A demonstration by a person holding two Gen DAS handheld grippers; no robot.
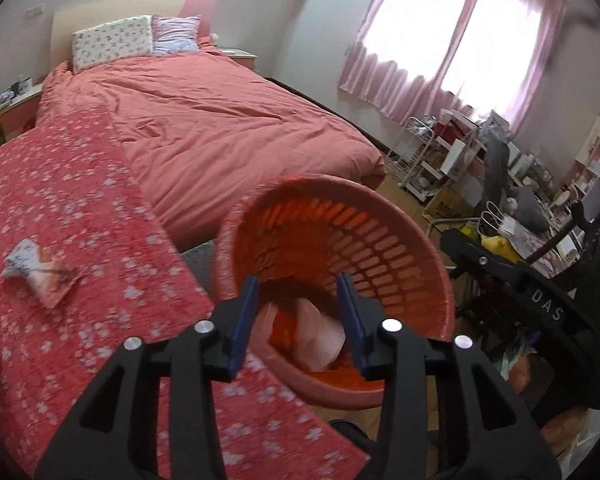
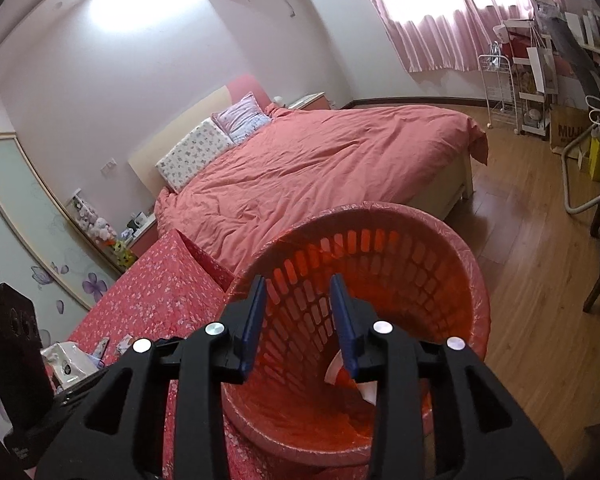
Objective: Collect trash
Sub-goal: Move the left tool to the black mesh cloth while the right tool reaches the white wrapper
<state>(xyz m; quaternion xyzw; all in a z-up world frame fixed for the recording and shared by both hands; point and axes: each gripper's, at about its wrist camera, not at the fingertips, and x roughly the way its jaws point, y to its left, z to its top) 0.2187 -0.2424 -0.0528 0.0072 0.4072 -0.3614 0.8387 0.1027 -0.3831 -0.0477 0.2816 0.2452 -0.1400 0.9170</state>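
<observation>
A red slatted bin (image 1: pixel 440 264) with a thin liner stands beside the table covered in red flowered cloth (image 1: pixel 80 208). My left gripper (image 1: pixel 298 280) hangs over the bin's mouth, open, with nothing between its blue pads. Below it, crumpled pale pink and white trash (image 1: pixel 320 336) lies at the bottom of the bin. In the right wrist view my right gripper (image 2: pixel 298 280) is also open over the same bin (image 2: pixel 472 264), and a white scrap (image 2: pixel 332 368) shows low inside. A crumpled wrapper (image 1: pixel 36 272) lies on the cloth at the left.
A bed with a pink duvet (image 1: pixel 228 120) fills the space behind the bin. A white packet (image 2: pixel 68 360) and small items sit on the cloth at the left. Cluttered shelves and a desk (image 1: pixel 520 184) line the right side, on wooden floor (image 2: pixel 540 280).
</observation>
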